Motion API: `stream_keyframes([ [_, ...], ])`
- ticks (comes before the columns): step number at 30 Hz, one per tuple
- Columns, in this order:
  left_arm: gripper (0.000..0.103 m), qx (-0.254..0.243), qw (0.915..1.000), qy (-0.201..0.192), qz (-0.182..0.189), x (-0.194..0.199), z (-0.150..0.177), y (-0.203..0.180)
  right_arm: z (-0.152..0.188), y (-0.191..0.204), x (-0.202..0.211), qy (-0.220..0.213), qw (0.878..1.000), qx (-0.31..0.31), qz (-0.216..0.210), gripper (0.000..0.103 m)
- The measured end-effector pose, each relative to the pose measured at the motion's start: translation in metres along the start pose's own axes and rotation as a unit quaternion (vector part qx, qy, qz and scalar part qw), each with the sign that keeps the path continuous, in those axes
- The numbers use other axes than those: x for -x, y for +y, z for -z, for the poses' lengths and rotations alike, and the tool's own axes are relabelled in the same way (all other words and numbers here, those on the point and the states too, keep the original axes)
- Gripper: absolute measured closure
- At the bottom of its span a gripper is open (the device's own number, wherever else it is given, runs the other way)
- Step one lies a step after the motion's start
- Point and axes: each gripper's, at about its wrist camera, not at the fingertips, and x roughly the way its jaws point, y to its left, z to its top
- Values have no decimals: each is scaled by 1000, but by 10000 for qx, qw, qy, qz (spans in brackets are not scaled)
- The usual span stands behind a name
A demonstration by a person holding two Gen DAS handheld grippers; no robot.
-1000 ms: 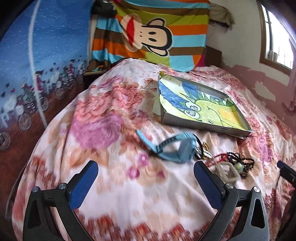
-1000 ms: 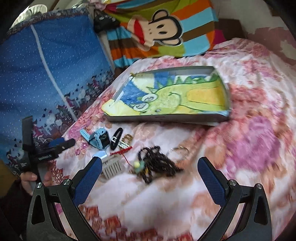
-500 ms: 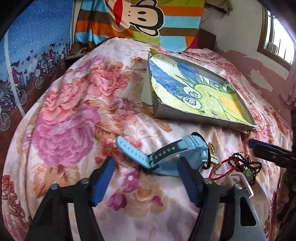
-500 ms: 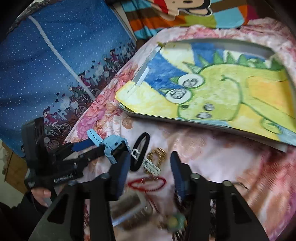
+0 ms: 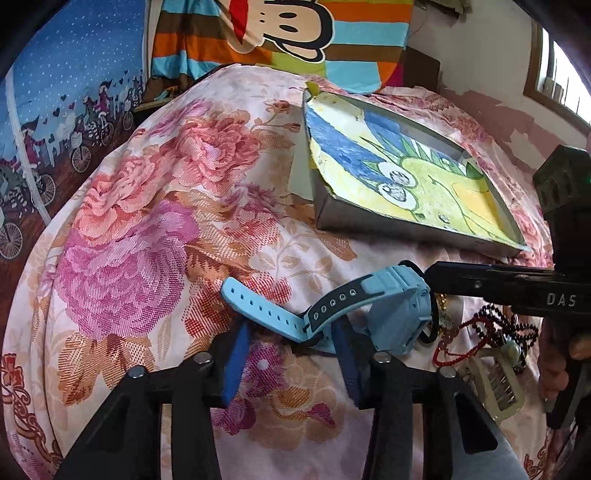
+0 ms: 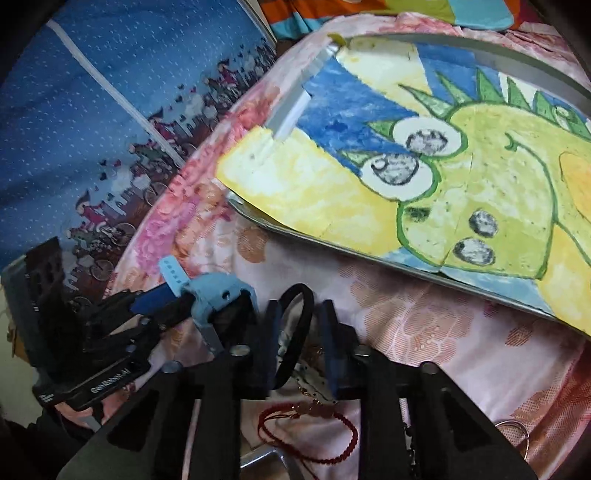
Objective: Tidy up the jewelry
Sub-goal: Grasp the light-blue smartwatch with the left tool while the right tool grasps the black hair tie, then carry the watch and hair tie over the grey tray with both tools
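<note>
A light blue watch (image 5: 391, 314) lies on the floral bedspread; it also shows in the right wrist view (image 6: 218, 291). My left gripper (image 5: 291, 354) has its jaws part closed around the watch's strap, with a gap still showing. My right gripper (image 6: 295, 339) has its jaws narrowed around a black oval hair clip (image 6: 291, 332). A red cord bracelet (image 6: 314, 435) and dark beads (image 5: 513, 328) lie beside them. A shallow grey tray (image 5: 388, 225) lined with a dinosaur drawing sits beyond.
A cream hair comb (image 5: 495, 384) lies at the right. A striped monkey pillow (image 5: 280, 33) and a blue patterned wall cloth (image 5: 55, 92) border the bed. A metal ring (image 6: 513, 432) lies at the right edge.
Both grippers moved forward and down to the jewelry pile and narrowed their jaws, the left around the watch strap, the right around the black hair clip.
</note>
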Motion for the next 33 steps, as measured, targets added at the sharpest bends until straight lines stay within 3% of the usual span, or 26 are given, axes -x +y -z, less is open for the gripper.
stream_keyframes([
  [2, 71, 87, 9999, -4, 62, -1, -1, 3, 1, -1, -1, -34, 10000, -66, 3, 96],
  [10, 92, 377, 9985, -17, 391, -3, -2, 10, 10, -6, 19, -515, 9974, -382, -330, 98],
  [21, 95, 237, 9984, -441, 257, 22, -8, -2, 12, -12, 79, -1447, 9876, -378, -475, 98],
  [28, 95, 272, 9968, -628, 417, 37, -25, -12, 0, -40, 113, -1958, 9795, -476, -46, 98],
  [33, 95, 199, 9940, -854, 647, 41, -57, -27, -17, -64, 118, -2163, 9726, -751, 393, 98],
])
